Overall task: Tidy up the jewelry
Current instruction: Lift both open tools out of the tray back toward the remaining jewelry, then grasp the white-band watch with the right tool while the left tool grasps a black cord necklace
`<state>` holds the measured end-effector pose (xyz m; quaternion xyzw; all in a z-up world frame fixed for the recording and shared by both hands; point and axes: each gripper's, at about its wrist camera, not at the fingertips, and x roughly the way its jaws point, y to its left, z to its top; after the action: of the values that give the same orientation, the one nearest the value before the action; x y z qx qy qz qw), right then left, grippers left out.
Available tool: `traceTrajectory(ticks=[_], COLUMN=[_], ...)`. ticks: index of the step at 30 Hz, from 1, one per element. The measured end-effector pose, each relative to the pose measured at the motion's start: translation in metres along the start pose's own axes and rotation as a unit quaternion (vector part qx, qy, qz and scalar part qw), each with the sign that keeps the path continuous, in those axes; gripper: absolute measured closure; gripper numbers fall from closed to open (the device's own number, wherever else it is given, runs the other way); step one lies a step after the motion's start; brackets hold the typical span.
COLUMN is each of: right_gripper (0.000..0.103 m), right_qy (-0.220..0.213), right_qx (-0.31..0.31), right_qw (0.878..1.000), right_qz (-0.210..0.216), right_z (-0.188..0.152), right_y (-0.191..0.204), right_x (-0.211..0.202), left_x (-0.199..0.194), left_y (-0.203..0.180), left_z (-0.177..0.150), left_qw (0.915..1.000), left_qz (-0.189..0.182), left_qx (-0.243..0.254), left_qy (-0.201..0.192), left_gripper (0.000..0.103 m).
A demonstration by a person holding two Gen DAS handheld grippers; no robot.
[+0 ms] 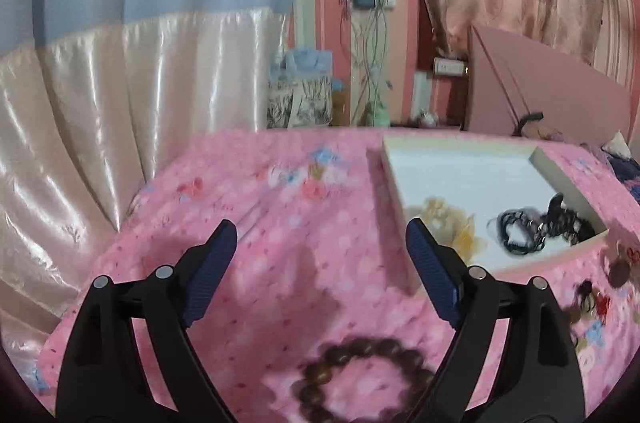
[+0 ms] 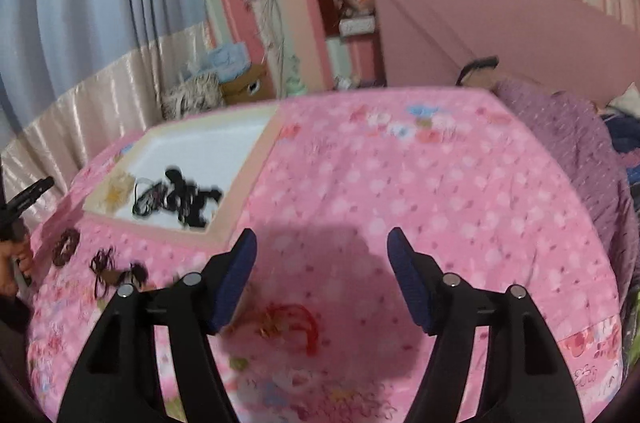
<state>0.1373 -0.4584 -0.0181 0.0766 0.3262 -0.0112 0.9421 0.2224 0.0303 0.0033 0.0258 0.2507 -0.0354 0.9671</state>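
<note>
In the left wrist view, bare pink bedspread (image 1: 280,223) fills the centre and left, open for passage up to the satin curtain (image 1: 100,103) at far left. The raised rim of the white box (image 1: 394,191) blocks the right side. In the right wrist view, the centre and right lie free; scattered hair ties (image 2: 104,267) clutter the lower left, below the box.

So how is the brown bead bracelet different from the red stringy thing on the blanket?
The brown bead bracelet is a ring of chunky round dark beads; the red stringy thing is thin cord in loose loops, with small gold bits. The bracelet holds a neat circle; the red one sprawls unevenly. Both lie on the pink blanket, outside the white tray.
</note>
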Motion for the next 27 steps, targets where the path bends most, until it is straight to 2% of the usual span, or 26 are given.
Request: traceTrajectory(ticks=[2,4,7,8,10,14,16,18,21,23,27], right_gripper=[0.035,0.035,0.035,0.035,0.035,0.037,0.051,0.054,0.065,0.070,0.072], right_qy=[0.009,0.002,-0.010,-0.006,0.004,0.029,0.052,0.070,0.084,0.094,0.115], right_qx=[0.000,0.006,-0.013,-0.019,-0.046,-0.108,-0.128,-0.142,-0.144,-0.148,-0.162], right_qw=[1.000,1.000,0.999,0.998,0.996,0.988,0.985,0.982,0.981,0.979,0.975], right_qz=[-0.021,0.000,0.051,0.061,0.071,0.103,0.103,0.101,0.101,0.106,0.099], right_z=[-0.006,-0.005,-0.004,-0.005,-0.009,-0.019,-0.024,-0.030,-0.033,-0.036,-0.042], right_y=[-0.003,-0.001,0.022,0.029,0.051,0.093,0.104,0.110,0.109,0.110,0.118], right_x=[0.004,0.006,0.006,0.008,0.014,0.021,0.026,0.031,0.033,0.035,0.045], left_x=[0.000,0.001,0.001,0.003,0.007,0.010,0.010,0.007,0.001,0.000,0.004], left_y=[0.006,0.010,0.009,0.004,-0.013,-0.058,-0.081,-0.114,-0.146,-0.162,-0.180], left_z=[-0.001,0.000,-0.005,-0.007,-0.012,-0.026,-0.032,-0.042,-0.053,-0.060,-0.067], left_qw=[0.9995,0.9995,0.9973,0.9960,0.9955,0.9930,0.9921,0.9892,0.9826,0.9789,0.9765], left_qz=[0.032,0.012,-0.032,-0.051,-0.064,-0.103,-0.113,-0.125,-0.150,-0.157,-0.140], left_qx=[0.000,-0.027,-0.065,-0.073,-0.068,-0.038,-0.010,0.040,0.076,0.096,0.132], left_qy=[-0.007,-0.007,0.001,0.007,0.017,0.045,0.054,0.066,0.079,0.088,0.097], left_gripper=[0.013,0.012,0.012,0.012,0.012,0.012,0.012,0.012,0.012,0.012,0.013])
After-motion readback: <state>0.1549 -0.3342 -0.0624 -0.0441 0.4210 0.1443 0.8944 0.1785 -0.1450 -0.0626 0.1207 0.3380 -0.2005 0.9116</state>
